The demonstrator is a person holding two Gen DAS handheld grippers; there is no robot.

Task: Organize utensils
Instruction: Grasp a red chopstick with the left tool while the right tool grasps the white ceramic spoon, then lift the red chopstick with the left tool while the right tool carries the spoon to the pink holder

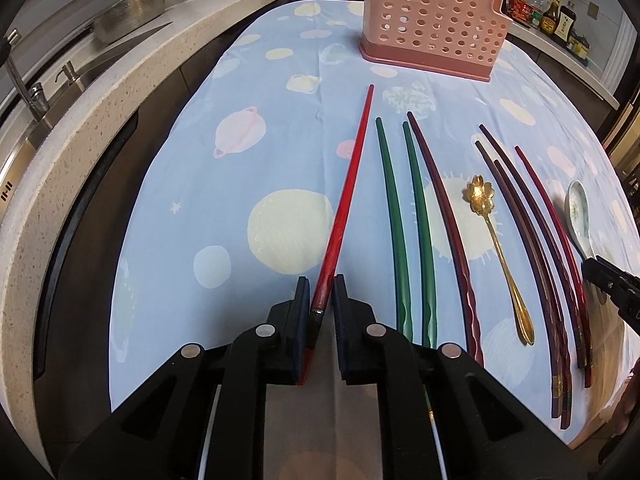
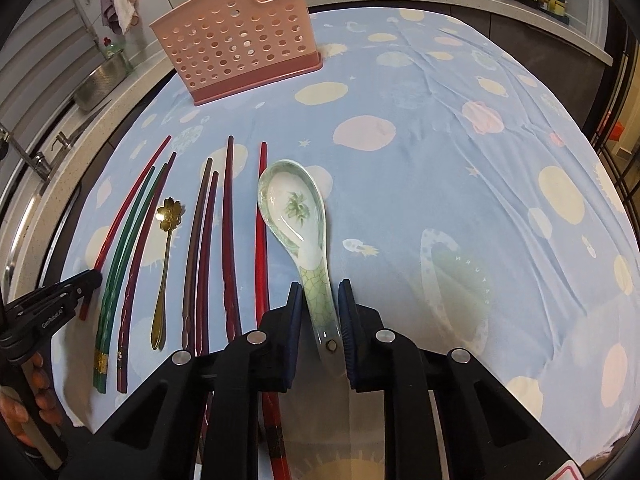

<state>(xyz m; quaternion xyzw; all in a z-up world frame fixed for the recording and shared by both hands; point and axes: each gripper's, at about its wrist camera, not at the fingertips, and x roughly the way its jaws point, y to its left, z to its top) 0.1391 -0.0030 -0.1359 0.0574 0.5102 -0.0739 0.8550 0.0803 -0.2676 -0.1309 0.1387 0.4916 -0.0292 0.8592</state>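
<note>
The left gripper (image 1: 321, 294) is seen with its jaws parted on either side of a bright red lacquered chopstick (image 1: 347, 208); the left pad seems to touch the stick, a small gap shows at the right pad, so no firm grasp can be confirmed. The chopstick runs straight ahead from between the fingers. Just to the right of it, two green chopsticks (image 1: 394, 216) and a dark maroon chopstick (image 1: 442, 208) are laid on the blue planet-printed tablecloth (image 1: 240, 184). Further right, a gold flower-bowled spoon (image 1: 498, 248) is placed.

The right gripper (image 2: 320, 304) is held with its jaws apart around the handle of a white-and-green ceramic soup spoon (image 2: 296, 216), with gaps visible on both sides. Far ahead and to the left, a pink perforated plastic utensil holder (image 2: 236, 40) is stood upright.
</note>
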